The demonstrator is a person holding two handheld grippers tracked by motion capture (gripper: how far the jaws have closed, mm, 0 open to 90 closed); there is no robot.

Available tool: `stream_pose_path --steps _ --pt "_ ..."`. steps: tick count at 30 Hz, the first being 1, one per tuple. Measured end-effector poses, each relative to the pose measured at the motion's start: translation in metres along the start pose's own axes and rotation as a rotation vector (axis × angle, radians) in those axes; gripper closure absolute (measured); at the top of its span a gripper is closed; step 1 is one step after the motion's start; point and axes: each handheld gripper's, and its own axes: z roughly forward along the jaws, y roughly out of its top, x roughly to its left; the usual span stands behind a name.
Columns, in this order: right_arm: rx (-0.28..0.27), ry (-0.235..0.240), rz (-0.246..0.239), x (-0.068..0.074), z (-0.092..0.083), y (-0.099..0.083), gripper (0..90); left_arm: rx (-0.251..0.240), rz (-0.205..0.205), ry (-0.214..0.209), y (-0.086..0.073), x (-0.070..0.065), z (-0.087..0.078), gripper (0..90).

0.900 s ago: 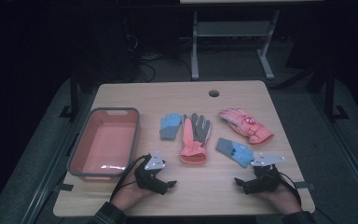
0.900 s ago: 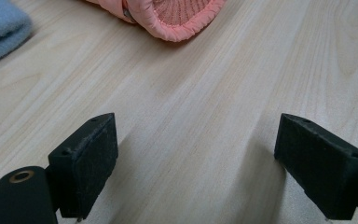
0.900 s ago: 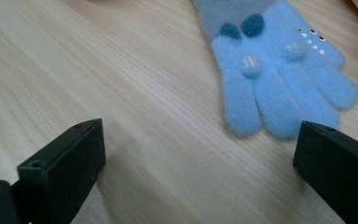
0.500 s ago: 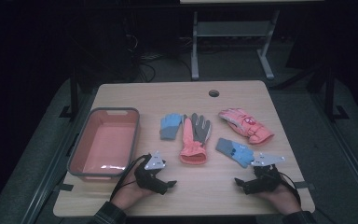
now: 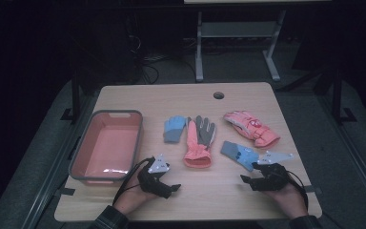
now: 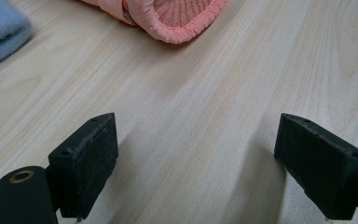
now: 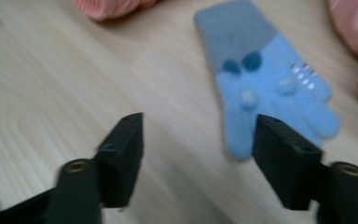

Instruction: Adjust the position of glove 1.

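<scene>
Nearest the person's edge of the wooden table (image 5: pixel 228 98), both hands rest on the tabletop, each holding a gripper. The left gripper (image 5: pixel 170 189) sits just in front of the near right corner of the pink tray (image 5: pixel 74 157), with its jaws spread wide over bare wood and gripping nothing. The right gripper (image 5: pixel 246 180) lies well to the right of the tray, its jaws likewise spread and empty, just short of the light blue glove with dots (image 5: pixel 238 153). In the right gripper view that glove (image 7: pixel 270 79) lies flat ahead of the jaws, its grey cuff away from them and its fingers pointing back toward the right jaw. Farther in, right of the tray, a pink and grey glove (image 5: pixel 199 142) lies flat with its cuff toward the person; the left gripper view shows this cuff (image 6: pixel 177 16) beyond the open jaws. A small blue glove (image 5: pixel 173 129) lies between it and the tray, touching its left side. Farther right lies a padded pink mitten (image 5: pixel 251 127). At the far edge, a round cable hole (image 5: pixel 218 95) pierces the tabletop
</scene>
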Motion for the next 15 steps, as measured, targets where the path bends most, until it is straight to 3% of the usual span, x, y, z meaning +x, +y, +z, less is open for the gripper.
stream_pose_path --steps 6,10,15 --pt "-0.034 0.016 0.032 -0.007 -0.002 0.013 72.4 0.001 0.005 0.0 0.0 0.0 0.0 12.7" --pt "-0.054 0.026 0.035 -0.01 0.001 0.02 88.2 0.002 0.006 0.0 0.0 0.0 0.0 12.7" --pt "-0.064 0.025 0.022 -0.01 0.006 0.03 89.9 0.002 0.005 -0.002 0.0 0.001 0.0 12.7"
